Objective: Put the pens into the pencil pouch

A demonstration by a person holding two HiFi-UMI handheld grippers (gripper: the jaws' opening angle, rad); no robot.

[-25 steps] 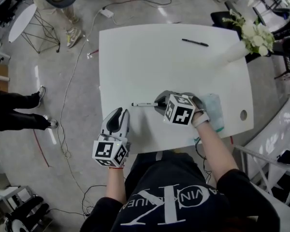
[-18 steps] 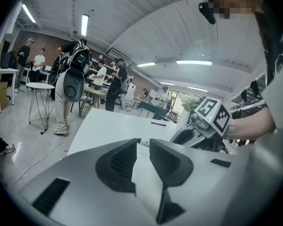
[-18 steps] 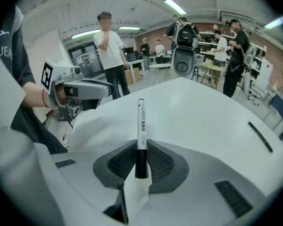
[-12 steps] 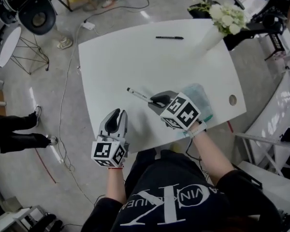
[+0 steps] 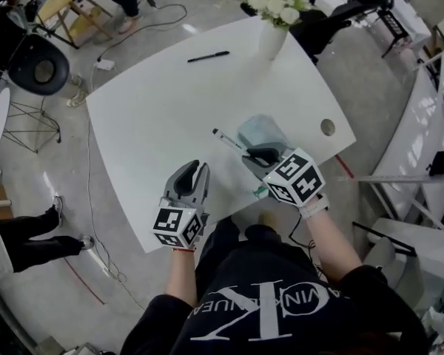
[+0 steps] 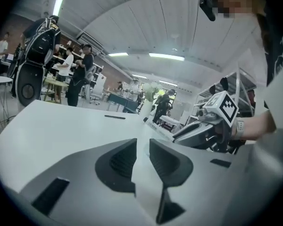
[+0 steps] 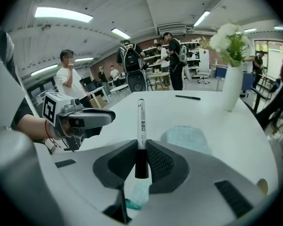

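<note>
A white marker pen (image 5: 232, 143) with a black cap sticks out from my right gripper (image 5: 262, 156), which is shut on its capped end (image 7: 141, 121). The pale teal pencil pouch (image 5: 263, 132) lies flat on the white table (image 5: 155, 117), right behind and partly under that gripper; in the right gripper view the pouch (image 7: 186, 139) sits just right of the pen. A second, black pen (image 5: 208, 56) lies at the table's far side. My left gripper (image 5: 193, 177) hovers over the near table edge, jaws a narrow gap apart with nothing between them (image 6: 142, 142).
A white vase of flowers (image 5: 272, 35) stands at the far right of the table, near the black pen. A round cable hole (image 5: 327, 127) is at the right edge. Chairs, cables and standing people surround the table on the floor.
My right gripper has swung the marker from pointing left to pointing up-left and now sits at the pouch's near end. The left gripper has moved forward over the table edge. The head view has turned.
</note>
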